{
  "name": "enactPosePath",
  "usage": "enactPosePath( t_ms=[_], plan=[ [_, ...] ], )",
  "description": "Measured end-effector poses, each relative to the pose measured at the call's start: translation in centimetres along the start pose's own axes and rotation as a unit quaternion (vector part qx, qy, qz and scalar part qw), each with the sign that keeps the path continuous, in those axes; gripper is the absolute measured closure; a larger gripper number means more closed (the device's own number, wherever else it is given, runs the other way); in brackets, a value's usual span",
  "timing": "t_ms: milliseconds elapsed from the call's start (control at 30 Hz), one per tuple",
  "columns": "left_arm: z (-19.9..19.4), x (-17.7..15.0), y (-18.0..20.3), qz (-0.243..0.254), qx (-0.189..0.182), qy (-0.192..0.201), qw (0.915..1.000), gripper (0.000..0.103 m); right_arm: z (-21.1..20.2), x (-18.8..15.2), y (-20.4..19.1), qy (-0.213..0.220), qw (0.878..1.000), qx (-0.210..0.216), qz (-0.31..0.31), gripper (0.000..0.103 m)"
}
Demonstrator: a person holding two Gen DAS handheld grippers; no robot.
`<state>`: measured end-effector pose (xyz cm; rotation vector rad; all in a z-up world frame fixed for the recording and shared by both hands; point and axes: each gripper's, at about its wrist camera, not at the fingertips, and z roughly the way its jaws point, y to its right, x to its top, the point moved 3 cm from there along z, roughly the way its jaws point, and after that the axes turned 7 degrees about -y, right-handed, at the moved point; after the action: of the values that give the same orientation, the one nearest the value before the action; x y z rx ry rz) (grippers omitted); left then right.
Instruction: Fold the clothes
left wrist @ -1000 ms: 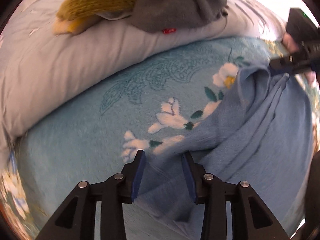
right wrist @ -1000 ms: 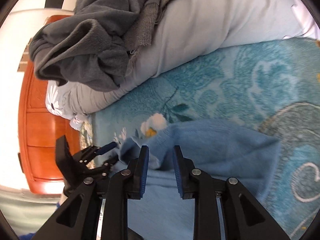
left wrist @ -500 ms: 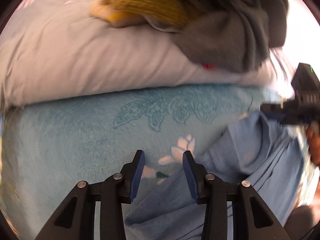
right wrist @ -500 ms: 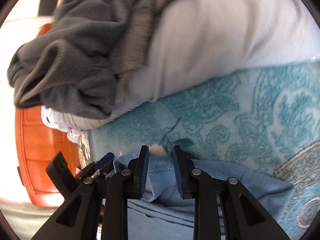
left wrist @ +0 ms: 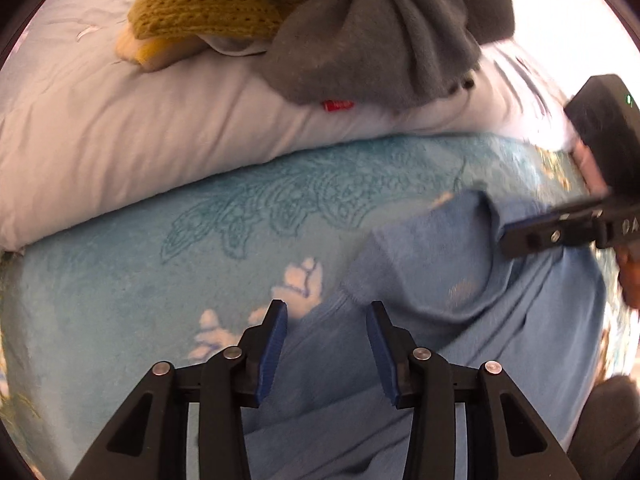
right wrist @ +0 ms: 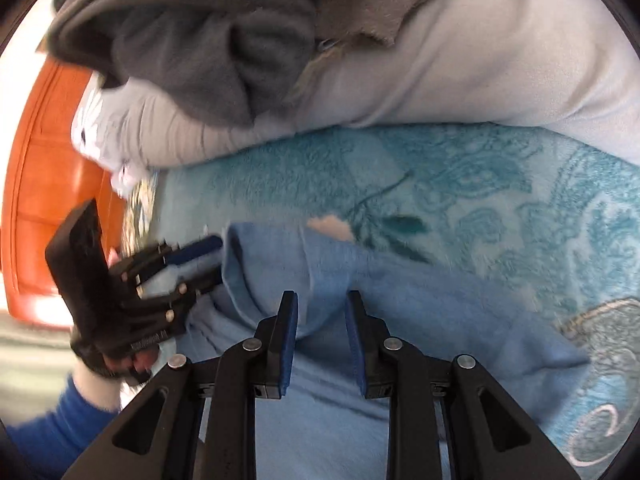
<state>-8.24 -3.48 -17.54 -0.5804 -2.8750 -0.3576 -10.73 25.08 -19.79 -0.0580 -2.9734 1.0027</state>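
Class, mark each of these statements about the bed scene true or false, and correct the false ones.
1. The light blue garment lies on a teal blanket with white flowers. True.
2. A mustard knit piece sits on the white pillow. True.
3. The grey clothes on the pillow are neatly folded. False: they lie in a crumpled heap.
4. The person's sleeve is red. False: it is dark blue.
5. The furniture beyond the bed is orange-brown. True.
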Motion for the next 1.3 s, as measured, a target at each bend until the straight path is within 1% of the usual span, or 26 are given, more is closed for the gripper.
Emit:
enactPosePath(
  t_ms=[133, 200, 267, 333, 400, 467, 500, 533, 600, 633, 667, 733, 767, 867, 900, 1067, 1100, 1167, 1233, 1300],
  plan=[
    [0.0, 0.6, -1.0, -0.046, -0.009, 0.007, 0.9989, 0.058, -0.4, 0.1, 1.0, 0.016, 0.999, 0.013, 0.035, 0.078],
    [-0.1, 0.8, -1.6, -0.067, -0.014, 0.009, 0.9976, 0.058, -0.9, -0.1, 1.1, 0.020, 0.999, 0.020, 0.039, 0.078],
    [-1.1, 0.6, -2.4, -0.080, -0.025, 0.012, 0.9964, 0.058, -2.3, -0.4, 1.2, 0.034, 0.999, 0.019, 0.032, 0.078],
    [-3.0, -0.3, -3.5, -0.095, -0.034, 0.027, 0.9945, 0.058, -4.5, -1.0, 1.7, 0.056, 0.998, 0.020, 0.032, 0.078],
    [-4.6, -2.0, -4.8, -0.121, -0.044, 0.039, 0.9910, 0.057, -6.8, -2.4, 2.8, 0.085, 0.995, 0.018, 0.043, 0.078],
    [-6.0, -4.1, -6.1, -0.151, -0.052, 0.049, 0.9859, 0.051, -8.8, -4.4, 4.2, 0.112, 0.992, 0.008, 0.059, 0.078],
    [-6.7, -5.1, -6.7, -0.166, -0.057, 0.054, 0.9830, 0.050, -9.0, -5.4, 4.4, 0.119, 0.991, 0.003, 0.069, 0.078],
    [-7.2, -6.2, -7.3, -0.181, -0.062, 0.057, 0.9799, 0.050, -9.5, -6.8, 5.5, 0.122, 0.989, 0.000, 0.082, 0.078],
    [-7.5, -8.5, -8.3, -0.210, -0.078, 0.054, 0.9731, 0.050, -9.8, -8.7, 6.8, 0.119, 0.988, 0.000, 0.098, 0.078],
    [-7.5, -9.8, -8.0, -0.221, -0.083, 0.050, 0.9704, 0.050, -10.0, -9.6, 7.4, 0.117, 0.987, 0.000, 0.106, 0.078],
    [-7.2, -10.6, -6.6, -0.230, -0.086, 0.046, 0.9684, 0.050, -10.0, -10.4, 7.9, 0.116, 0.987, 0.001, 0.114, 0.078],
    [-6.4, -12.1, -5.1, -0.245, -0.095, 0.036, 0.9643, 0.050, -9.2, -11.2, 8.0, 0.116, 0.985, 0.005, 0.127, 0.078],
    [-6.2, -12.6, -4.9, -0.249, -0.100, 0.032, 0.9627, 0.050, -8.9, -11.2, 7.8, 0.116, 0.985, 0.006, 0.129, 0.078],
    [-5.5, -13.3, -4.0, -0.253, -0.104, 0.030, 0.9615, 0.051, -7.7, -11.2, 7.2, 0.114, 0.984, 0.008, 0.133, 0.078],
    [-5.2, -13.0, -3.5, -0.251, -0.105, 0.032, 0.9617, 0.052, -7.3, -11.1, 6.9, 0.114, 0.985, 0.008, 0.132, 0.075],
    [-4.7, -12.0, -2.2, -0.228, -0.102, 0.035, 0.9676, 0.053, -6.7, -11.0, 6.7, 0.116, 0.984, 0.014, 0.135, 0.075],
    [-4.4, -11.8, -2.0, -0.223, -0.099, 0.032, 0.9693, 0.055, -6.7, -11.1, 6.7, 0.118, 0.984, 0.016, 0.135, 0.077],
    [-4.2, -11.6, -1.9, -0.217, -0.092, 0.030, 0.9713, 0.064, -6.7, -11.2, 6.7, 0.121, 0.983, 0.019, 0.136, 0.081],
    [-4.3, -11.6, -2.0, -0.218, -0.094, 0.033, 0.9708, 0.069, -6.6, -11.3, 6.8, 0.117, 0.983, 0.024, 0.137, 0.086],
    [-4.2, -11.7, -2.2, -0.220, -0.095, 0.031, 0.9703, 0.071, -6.6, -11.4, 6.8, 0.116, 0.983, 0.025, 0.139, 0.086]
  ],
)
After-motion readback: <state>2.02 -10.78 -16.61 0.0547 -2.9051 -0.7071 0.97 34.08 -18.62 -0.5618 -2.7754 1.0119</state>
